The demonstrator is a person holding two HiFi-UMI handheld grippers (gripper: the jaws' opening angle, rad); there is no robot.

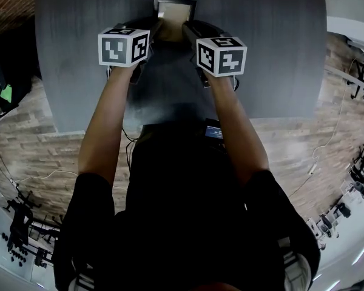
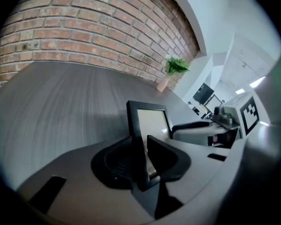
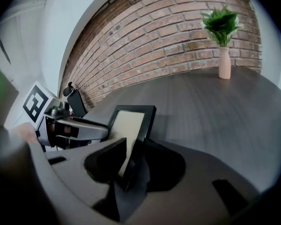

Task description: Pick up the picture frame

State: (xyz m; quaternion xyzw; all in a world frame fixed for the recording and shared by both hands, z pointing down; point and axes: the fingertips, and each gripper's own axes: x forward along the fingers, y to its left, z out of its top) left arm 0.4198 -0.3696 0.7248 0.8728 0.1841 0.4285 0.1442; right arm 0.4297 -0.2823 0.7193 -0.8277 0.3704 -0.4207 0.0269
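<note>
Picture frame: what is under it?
The grey table lies below the picture frame. The left gripper and right gripper clamp its sides and cover its lower edge, so contact with the table cannot be seen.

In the head view the left gripper (image 1: 156, 30) and right gripper (image 1: 190, 30) hide the lower half of the black rectangular picture frame (image 1: 175, 6); its pale picture is too washed out to read; the dark grey desk (image 1: 79, 53) is cut off at the top
</note>
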